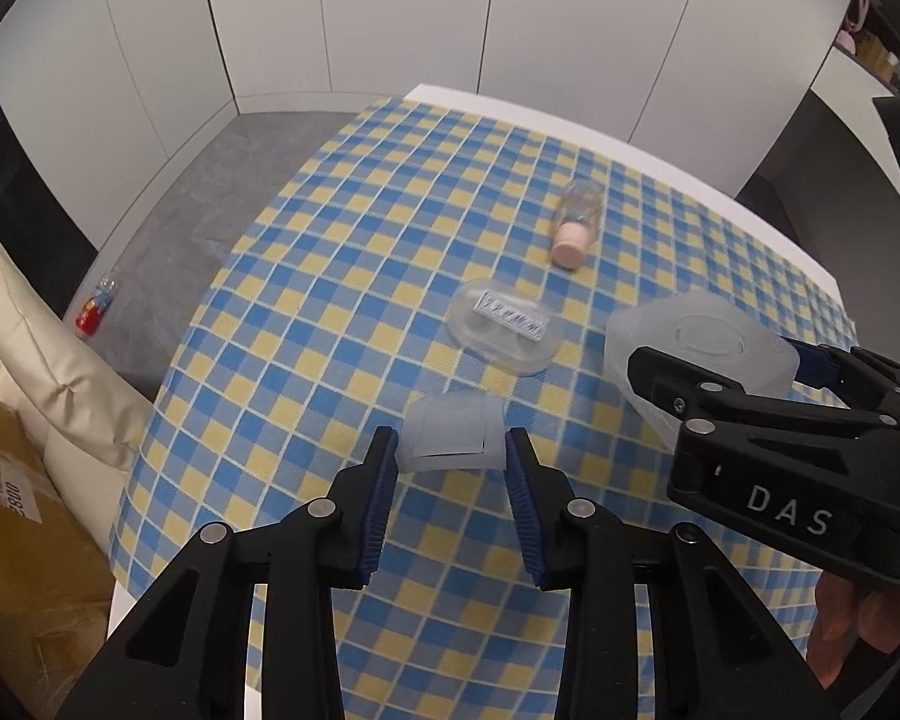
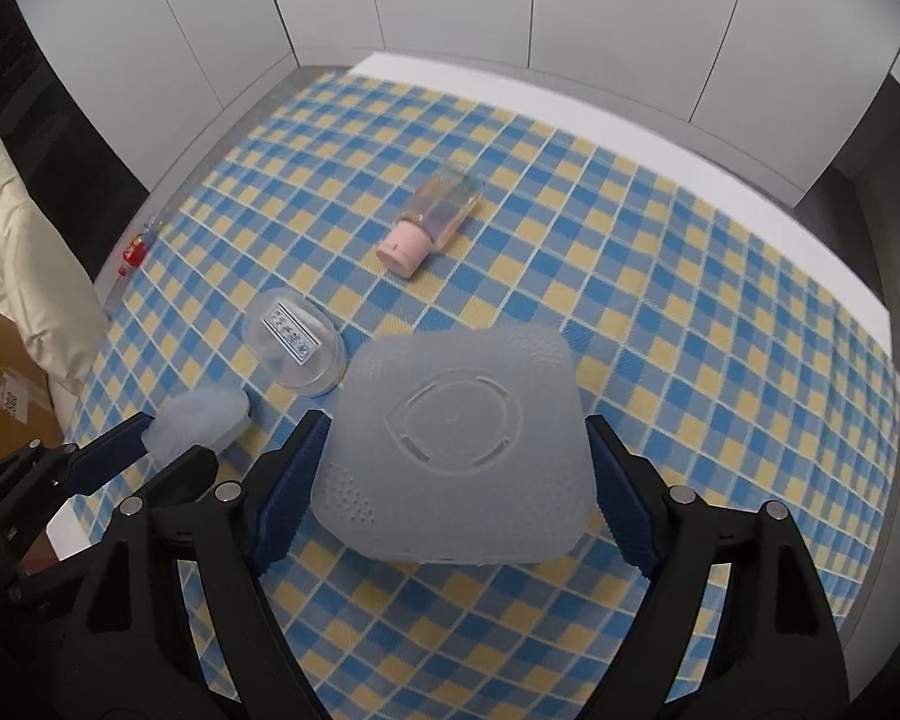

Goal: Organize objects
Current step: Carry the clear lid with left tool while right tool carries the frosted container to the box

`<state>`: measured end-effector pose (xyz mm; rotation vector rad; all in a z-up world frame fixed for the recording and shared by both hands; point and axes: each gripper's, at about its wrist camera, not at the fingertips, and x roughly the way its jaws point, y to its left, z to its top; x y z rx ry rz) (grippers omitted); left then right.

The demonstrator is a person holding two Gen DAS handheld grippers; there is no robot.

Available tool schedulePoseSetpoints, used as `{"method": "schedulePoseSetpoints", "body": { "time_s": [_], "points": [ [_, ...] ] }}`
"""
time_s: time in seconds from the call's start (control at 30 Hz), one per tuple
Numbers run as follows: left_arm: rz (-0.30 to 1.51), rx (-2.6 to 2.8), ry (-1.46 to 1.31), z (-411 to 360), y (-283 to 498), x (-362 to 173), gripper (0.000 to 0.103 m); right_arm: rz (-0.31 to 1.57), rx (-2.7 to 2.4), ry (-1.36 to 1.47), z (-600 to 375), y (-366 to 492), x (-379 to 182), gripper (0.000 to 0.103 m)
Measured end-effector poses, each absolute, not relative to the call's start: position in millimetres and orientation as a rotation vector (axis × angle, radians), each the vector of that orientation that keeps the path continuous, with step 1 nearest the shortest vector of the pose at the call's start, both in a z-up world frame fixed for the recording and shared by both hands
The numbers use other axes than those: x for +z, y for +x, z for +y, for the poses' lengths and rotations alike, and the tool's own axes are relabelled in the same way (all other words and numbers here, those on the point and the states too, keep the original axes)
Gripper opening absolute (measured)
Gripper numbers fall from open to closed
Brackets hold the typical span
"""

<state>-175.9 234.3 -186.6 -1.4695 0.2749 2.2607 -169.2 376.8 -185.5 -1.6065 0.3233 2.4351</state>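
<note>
My left gripper (image 1: 452, 450) is shut on a small frosted translucent box (image 1: 453, 432), with a blue pad against each side of it. The right wrist view shows the same box (image 2: 201, 420) in the left gripper (image 2: 174, 444) at the lower left. My right gripper (image 2: 456, 480) straddles a large frosted square container (image 2: 456, 444) with an oval embossed on top, and its pads rest against both sides. The large container (image 1: 696, 342) sits to the right of the small box. A clear bottle with a pink cap (image 2: 432, 216) lies on its side further back. A flat clear case with a white label (image 2: 294, 342) lies between them.
A blue and yellow checked cloth (image 1: 330, 276) covers the white table. On the grey floor to the left lies a small red-capped bottle (image 1: 93, 306). A cream cushion (image 1: 42, 360) and a cardboard box (image 1: 12, 510) stand by the table's left edge. White cabinet doors stand behind.
</note>
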Motion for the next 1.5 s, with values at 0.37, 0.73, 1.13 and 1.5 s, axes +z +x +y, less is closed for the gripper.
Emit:
{"method": "schedulePoseSetpoints", "body": {
  "time_s": [0.37,0.73,1.13,1.5],
  "points": [
    [0.24,2.283,-1.409,227,-155,-148,0.035,0.361,2.502,-1.507,375,-141,-136,0.085],
    [0.211,2.317,-1.346,211,-121,-100,0.035,0.363,2.527,-1.43,368,-87,-82,0.085],
    [0.159,2.364,-1.271,186,-95,-55,0.035,0.357,2.606,-1.305,360,-58,-35,0.085],
    [0.175,2.396,-1.227,181,-94,-47,0.035,0.416,2.603,-1.252,374,-53,-28,0.085]
  ]
}}
